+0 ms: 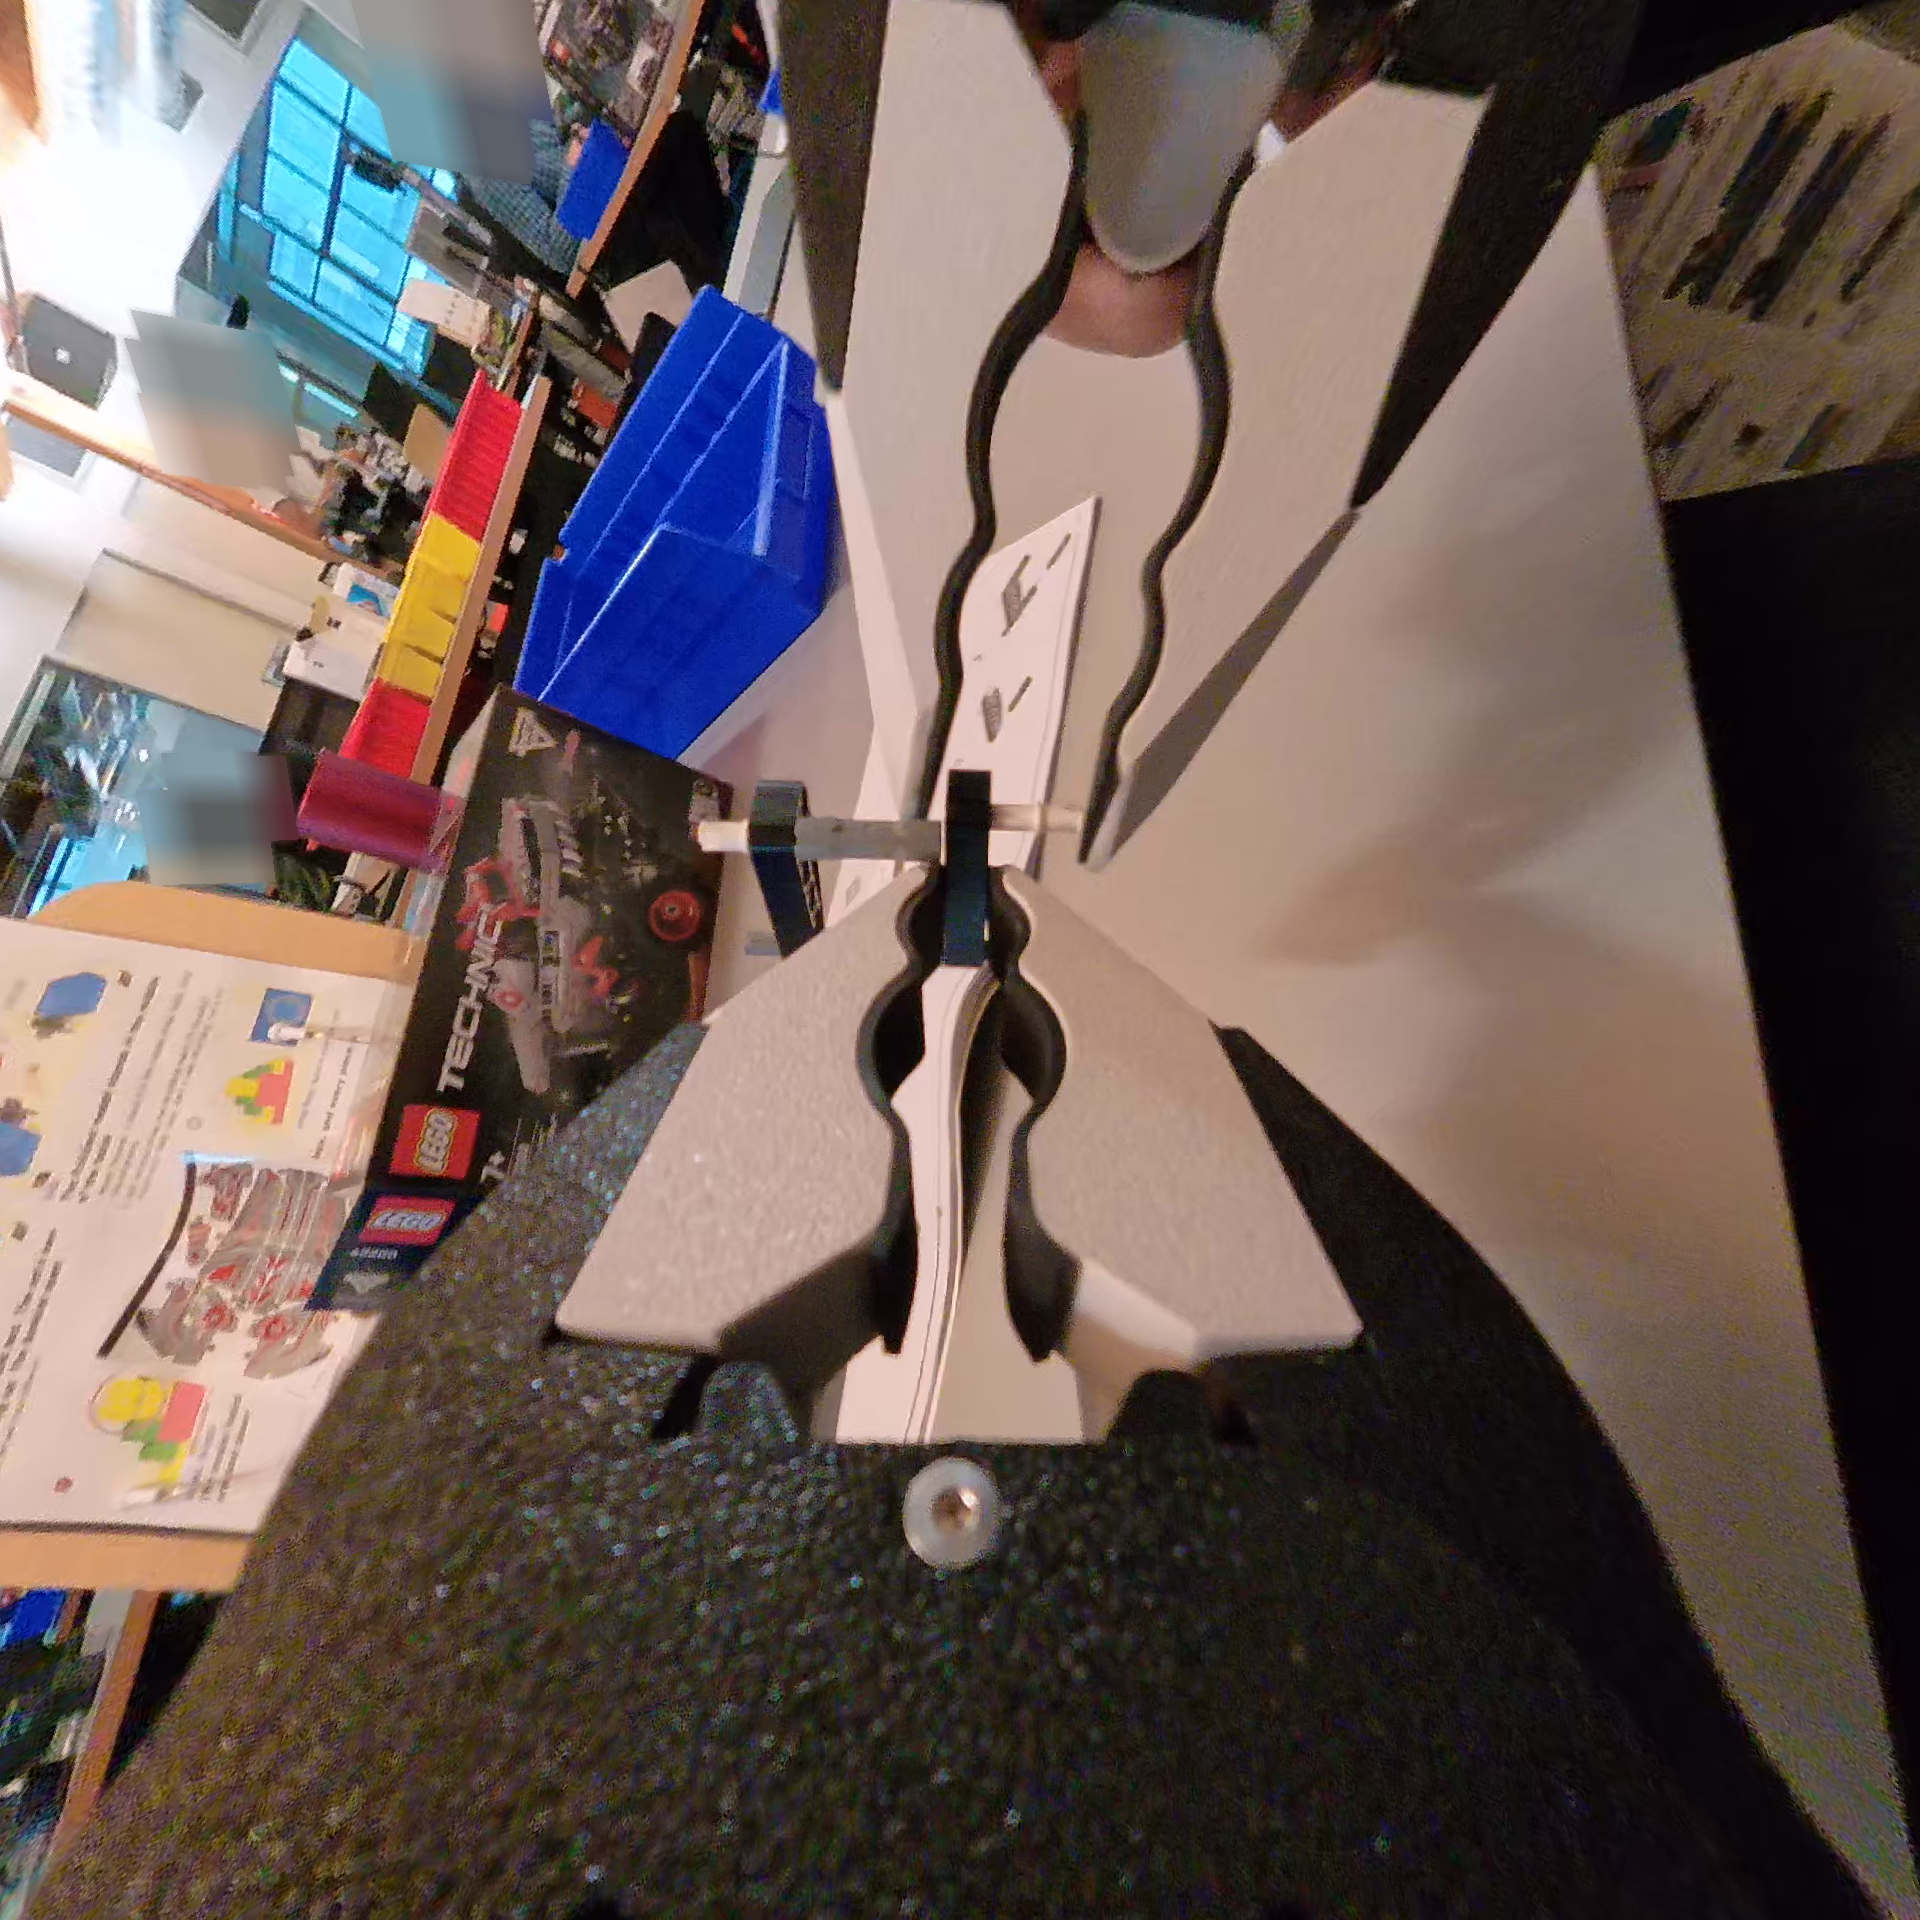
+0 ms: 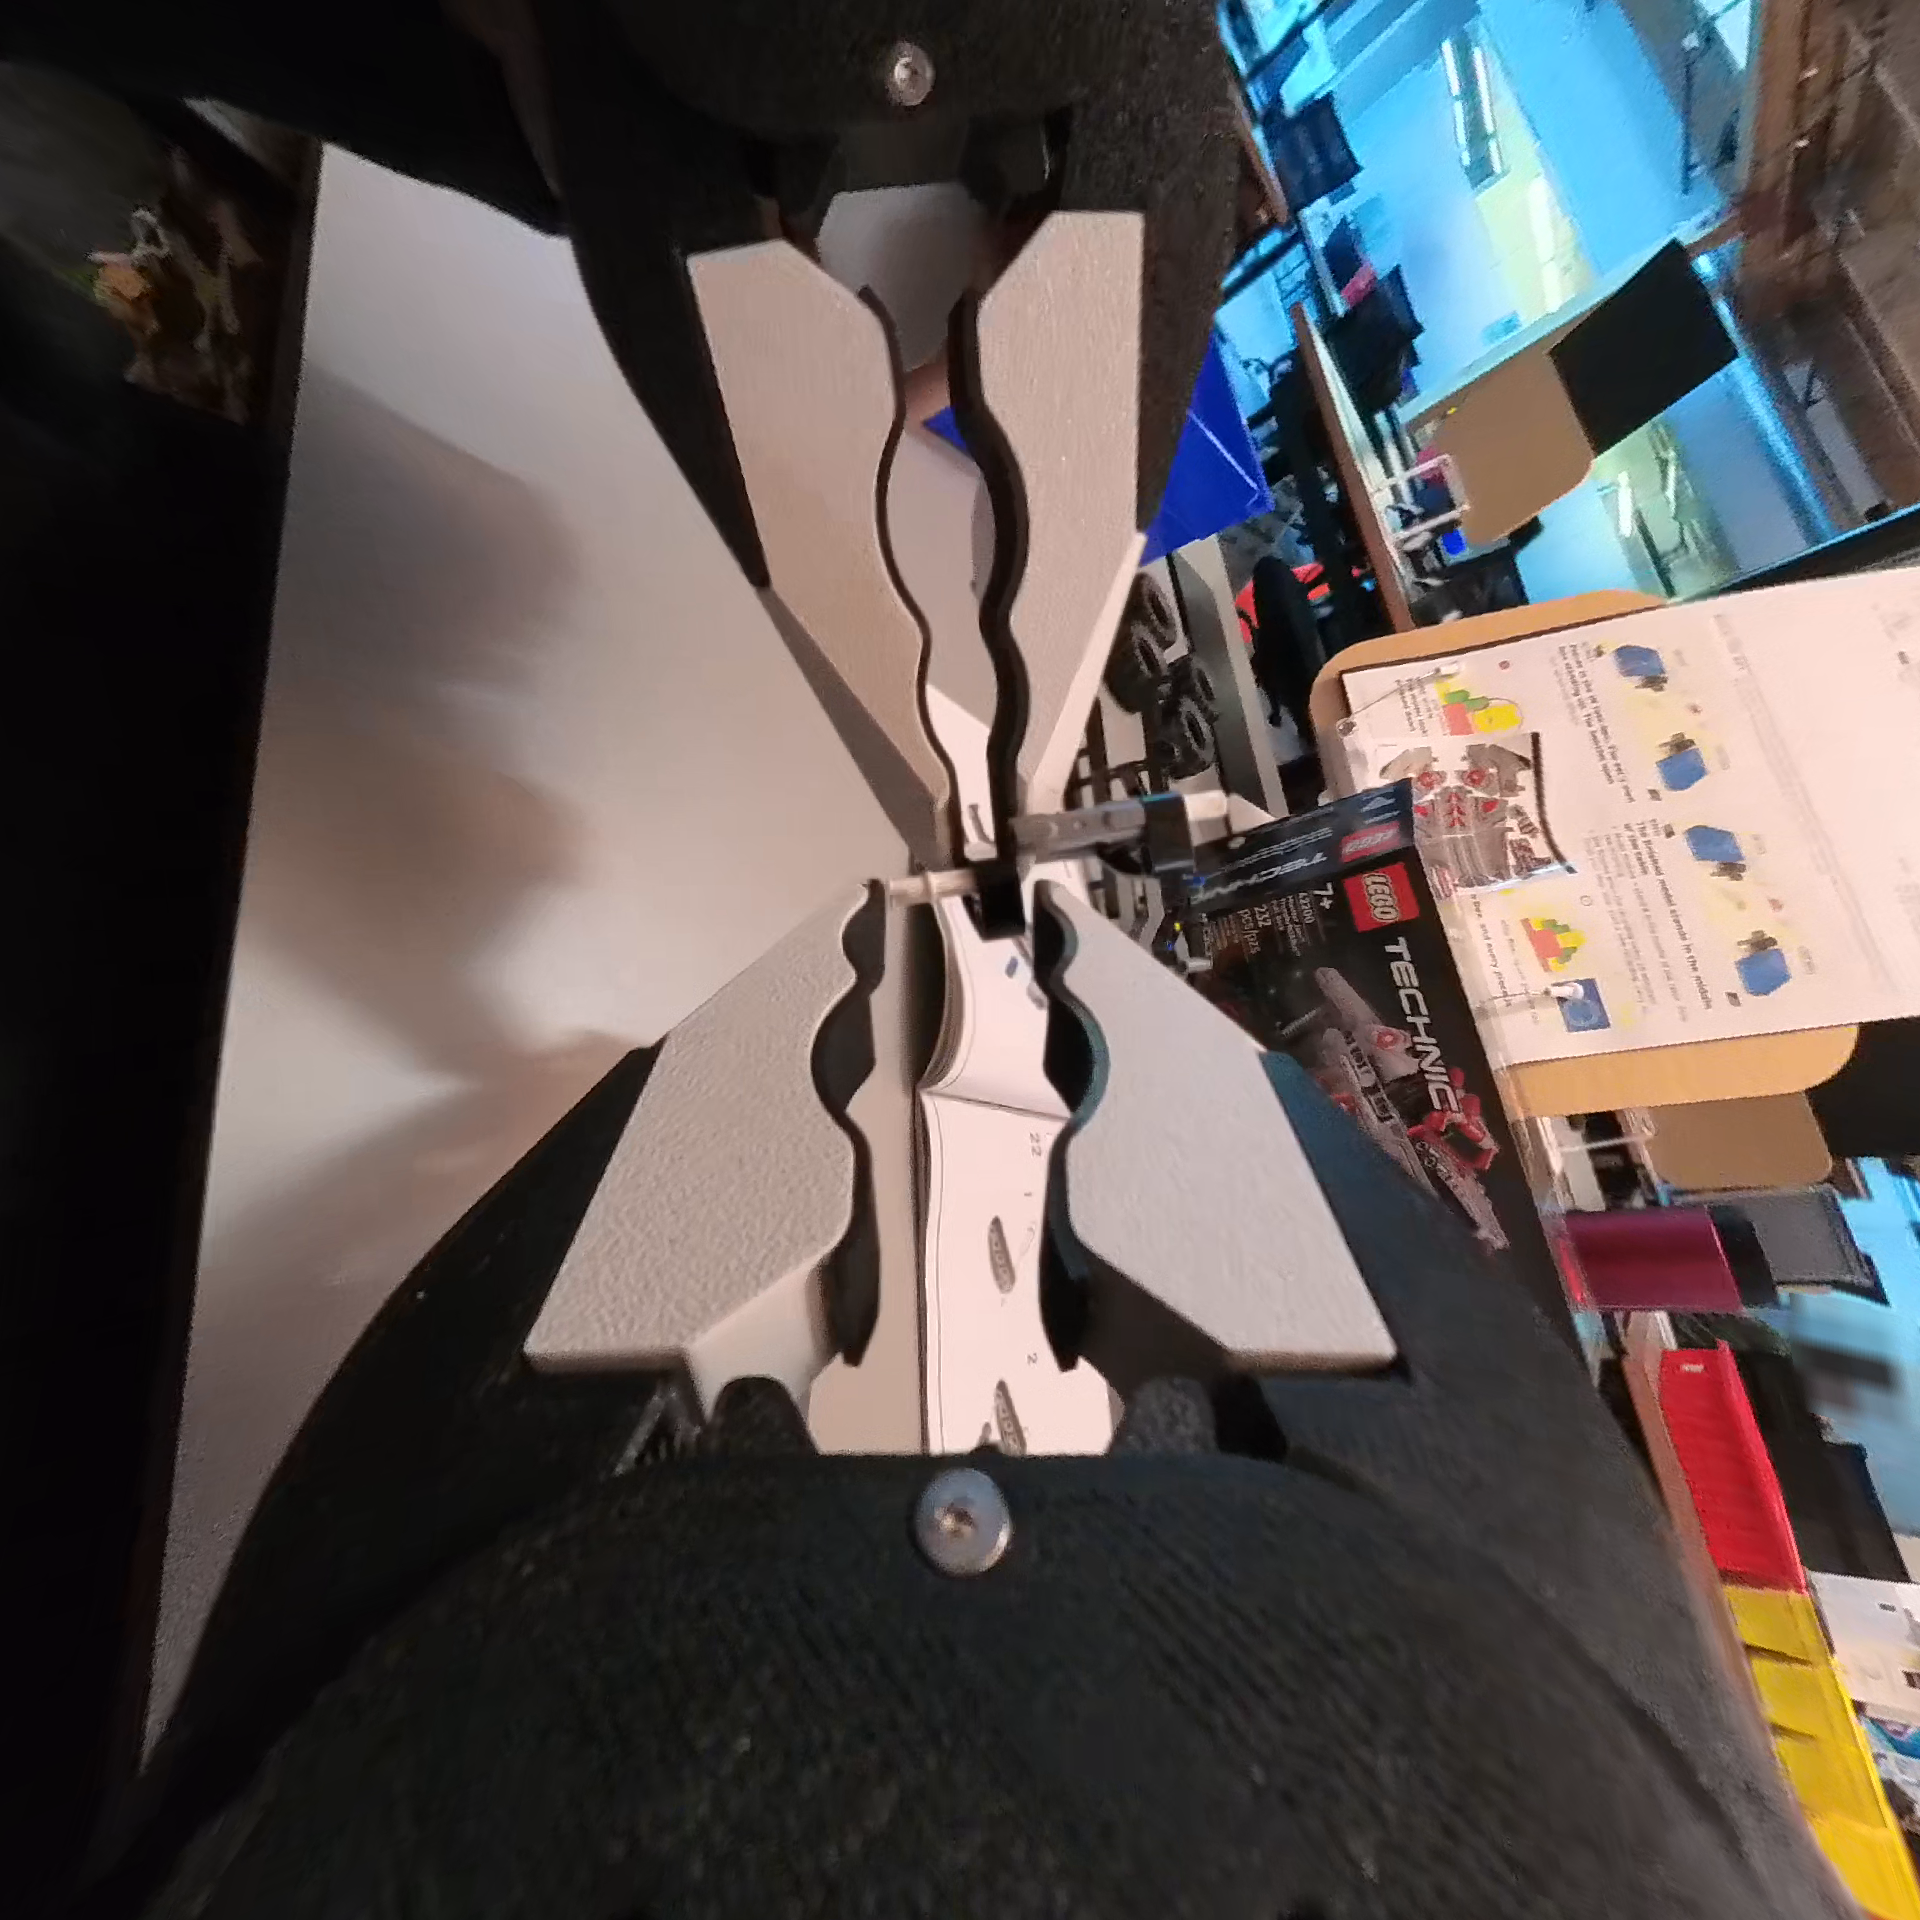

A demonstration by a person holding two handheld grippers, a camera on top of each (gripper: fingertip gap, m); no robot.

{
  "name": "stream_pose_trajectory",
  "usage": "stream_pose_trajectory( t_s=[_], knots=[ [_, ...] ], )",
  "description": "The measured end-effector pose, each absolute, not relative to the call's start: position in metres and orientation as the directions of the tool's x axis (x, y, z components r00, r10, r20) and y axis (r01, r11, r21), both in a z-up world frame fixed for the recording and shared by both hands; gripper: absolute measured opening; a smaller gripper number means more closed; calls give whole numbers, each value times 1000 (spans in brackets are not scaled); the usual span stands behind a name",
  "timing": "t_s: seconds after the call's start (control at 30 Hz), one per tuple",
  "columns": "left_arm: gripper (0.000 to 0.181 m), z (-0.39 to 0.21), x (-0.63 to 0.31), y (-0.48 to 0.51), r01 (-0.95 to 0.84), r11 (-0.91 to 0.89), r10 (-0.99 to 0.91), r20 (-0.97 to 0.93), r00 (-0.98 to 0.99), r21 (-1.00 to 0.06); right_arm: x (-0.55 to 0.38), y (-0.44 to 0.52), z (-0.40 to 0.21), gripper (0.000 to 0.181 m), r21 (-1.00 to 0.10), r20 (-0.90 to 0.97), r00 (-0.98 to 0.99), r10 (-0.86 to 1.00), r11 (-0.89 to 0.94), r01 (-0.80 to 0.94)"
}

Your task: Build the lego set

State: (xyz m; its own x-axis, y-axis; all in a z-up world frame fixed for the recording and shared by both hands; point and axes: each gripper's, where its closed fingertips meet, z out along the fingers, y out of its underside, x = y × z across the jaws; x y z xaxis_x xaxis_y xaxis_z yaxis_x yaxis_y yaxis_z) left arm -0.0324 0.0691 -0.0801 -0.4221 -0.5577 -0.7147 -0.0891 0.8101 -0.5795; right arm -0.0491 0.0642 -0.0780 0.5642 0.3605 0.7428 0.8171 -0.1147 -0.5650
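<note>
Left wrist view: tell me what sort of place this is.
Probably a workshop or lab set up for toy-brick building. A boxed set stands by a white table, stacked blue storage bins sit behind it, and red and yellow bins line wooden shelving.

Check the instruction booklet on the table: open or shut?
Open: the right wrist view shows the instruction booklet lying spread at its fold, printed pages facing up.

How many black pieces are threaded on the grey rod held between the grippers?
2. One black piece sits in the left gripper jaws, mid-rod. The second black piece hangs near the rod end toward the set's box. Others may be hidden behind the jaws.
</note>
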Motion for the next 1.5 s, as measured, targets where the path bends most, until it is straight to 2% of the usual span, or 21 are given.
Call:
stream_pose_trajectory(
  t_s=[0.1,0.17,0.23,0.33,0.5,0.57,0.73,0.93,1.03,1.1,1.2,1.33,1.4,1.5],
  knots=[
    [6,-78,-29,79,-128,774,-615,-691,-380,-620,-41,64,-70,32,-610,726,613,310,-122,783],
    [6,-74,-27,82,-132,733,-666,-663,-341,-668,-35,65,-67,33,-682,663,690,289,-147,717],
    [6,-69,-24,87,-130,701,-703,-649,-291,-701,-32,68,-67,31,-786,536,796,280,-178,592],
    [6,-61,-22,93,-111,707,-703,-679,-210,-698,-37,74,-58,28,-926,294,911,291,-149,347],
    [5,-48,-23,94,-64,711,-701,-701,-133,-700,-40,77,-46,6,-988,95,945,314,-85,128],
    [5,-47,-22,96,-60,711,-701,-702,-123,-700,-40,79,-44,5,-993,61,948,313,-77,89],
    [5,-44,-22,96,-46,723,-690,-717,-103,-689,-43,82,-43,4,-996,48,948,313,-57,69],
    [8,-46,-22,98,-52,727,-684,-718,-126,-684,-33,85,-48,2,-987,135,957,258,-52,153],
    [17,-45,-26,101,-51,659,-745,-642,-181,-751,-26,81,-46,1,-981,183,955,234,-25,194],
    [21,-44,-32,106,-45,650,-751,-632,-191,-759,-23,78,-50,1,-978,185,951,249,-50,203],
    [25,-40,-41,113,-26,741,-665,-728,-165,-671,-29,70,-57,2,-968,205,922,330,-69,240],
    [51,-52,-51,85,63,774,-576,-742,-343,-630,-45,57,-72,2,-961,174,860,480,-107,254],
    [50,-64,-56,74,68,774,-539,-712,-451,-630,-52,52,-74,2,-969,134,836,532,-106,223],
    [32,-71,-60,63,85,752,-523,-670,-527,-654,-64,45,-69,2,-981,106,789,605,-64,181]
  ],
)
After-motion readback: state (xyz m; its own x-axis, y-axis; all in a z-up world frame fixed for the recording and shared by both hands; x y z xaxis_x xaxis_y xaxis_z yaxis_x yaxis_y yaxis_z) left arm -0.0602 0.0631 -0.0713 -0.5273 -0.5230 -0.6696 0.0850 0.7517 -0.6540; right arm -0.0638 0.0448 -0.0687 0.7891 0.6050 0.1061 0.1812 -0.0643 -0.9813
